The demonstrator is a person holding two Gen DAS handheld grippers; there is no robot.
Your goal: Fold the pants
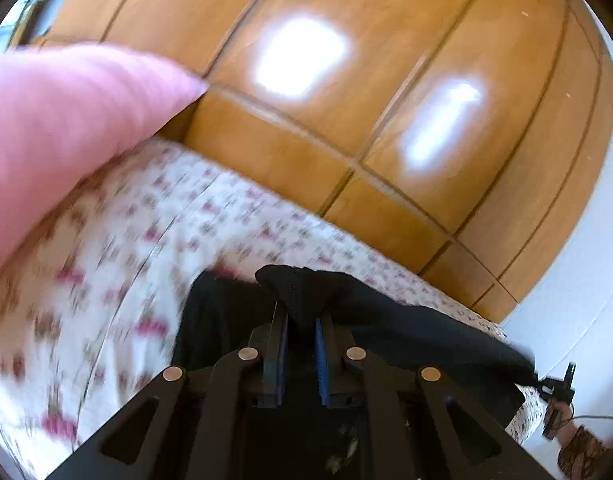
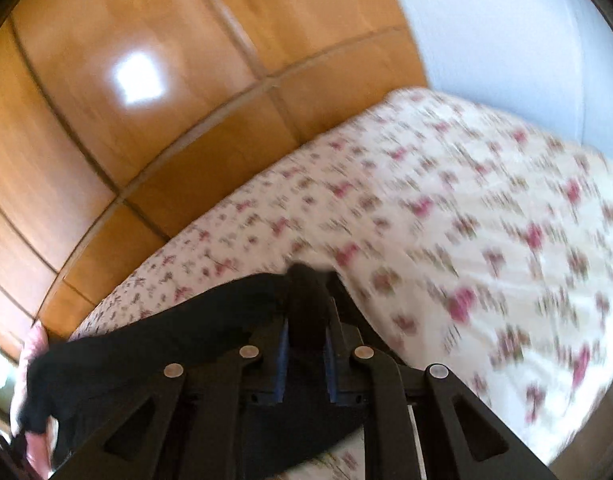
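The black pants (image 1: 418, 332) are held up over a bed with a white floral sheet (image 1: 154, 232). My left gripper (image 1: 300, 316) is shut on one corner of the black fabric, which bunches up between the fingers. The cloth stretches from there to the right, where the other gripper (image 1: 558, 396) shows small at the far end. In the right wrist view my right gripper (image 2: 306, 312) is shut on the other corner of the pants (image 2: 166, 340), and the cloth runs away to the lower left. Both views are blurred by motion.
A pink pillow (image 1: 54, 128) lies at the left of the bed, also at the lower left of the right wrist view (image 2: 30, 344). A glossy wooden wardrobe (image 1: 346, 80) stands behind the bed. A pale wall (image 2: 506, 40) lies to the right.
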